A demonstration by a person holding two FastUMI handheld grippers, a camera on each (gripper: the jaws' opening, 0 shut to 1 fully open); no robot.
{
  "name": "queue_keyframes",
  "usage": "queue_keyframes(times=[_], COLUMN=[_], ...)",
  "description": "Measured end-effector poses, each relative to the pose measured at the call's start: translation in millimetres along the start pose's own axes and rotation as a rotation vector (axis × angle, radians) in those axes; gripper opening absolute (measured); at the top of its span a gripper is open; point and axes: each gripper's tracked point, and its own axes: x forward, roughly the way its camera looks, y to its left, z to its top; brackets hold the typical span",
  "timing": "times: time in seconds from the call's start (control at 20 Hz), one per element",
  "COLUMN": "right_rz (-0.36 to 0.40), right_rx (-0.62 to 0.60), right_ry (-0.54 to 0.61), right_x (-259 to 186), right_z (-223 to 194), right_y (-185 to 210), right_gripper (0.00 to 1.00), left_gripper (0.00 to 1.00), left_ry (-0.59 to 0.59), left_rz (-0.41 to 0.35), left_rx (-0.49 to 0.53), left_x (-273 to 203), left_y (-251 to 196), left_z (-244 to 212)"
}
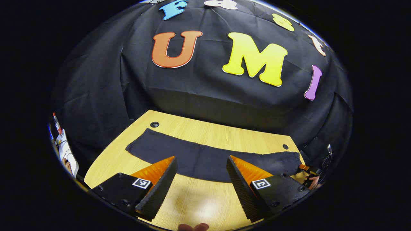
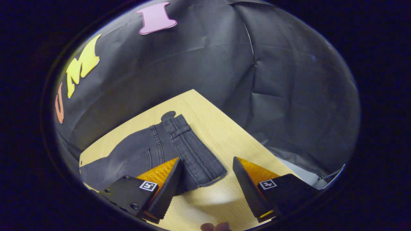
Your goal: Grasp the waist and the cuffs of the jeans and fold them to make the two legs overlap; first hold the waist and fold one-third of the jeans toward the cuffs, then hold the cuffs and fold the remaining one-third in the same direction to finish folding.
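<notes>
Already doubled leg over leg, dark denim jeans (image 1: 205, 158) lie lengthwise across pale wooden table (image 1: 205, 131). Left gripper (image 1: 201, 170) hovers wide, empty, over mid-leg; right gripper (image 2: 207, 173), equally wide, nearest waist (image 2: 196, 150), best placed for first fold.

A pale wooden table (image 1: 205, 130) stands against black cloth (image 1: 199, 93) (creased). Two round holes (image 1: 154, 124) pierce its far edge.

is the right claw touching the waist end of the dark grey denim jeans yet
Cannot tell. In the right gripper view the right claw is open over the waist end of the dark grey denim jeans; one finger overlaps the cloth, but no contact or gap shows plainly.
</notes>
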Motion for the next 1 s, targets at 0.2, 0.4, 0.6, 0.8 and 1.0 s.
queue_keyframes(times=[0.2, 0.4, 0.6, 0.8, 1.0], right_rz=[0.02, 0.022, -0.008, -0.01, 0.037], right_rx=[-0.017, 0.0, 0.064, 0.009, -0.045], right_ry=[0.011, 0.03, 0.037, -0.023, -0.096], right_x=[2.8, 3.7, -3.4, -40.8, -90.5], right_z=[-6.2, -4.6, 6.5, 31.1, 57.4], right_y=[10.8, 21.5, 29.8, 47.2, 98.8], right_gripper=[0.81, 0.4, 0.03, 0.02, 0.06], left_gripper=[0.98, 0.99, 0.99, 0.99, 0.99], left_ry=[0.019, 0.03, 0.017, -0.008, -0.03], left_rz=[-0.005, -0.009, 0.018, 0.056, 0.062], left_rx=[-0.045, -0.076, -0.088, -0.1, -0.143], left_x=[7.8, 6.9, -1.9, -12.1, -12.7], left_y=[-0.3, 8.1, 35.8, 74.1, 99.9], left_z=[-3.9, -5.7, -5.2, -2.8, -3.6])
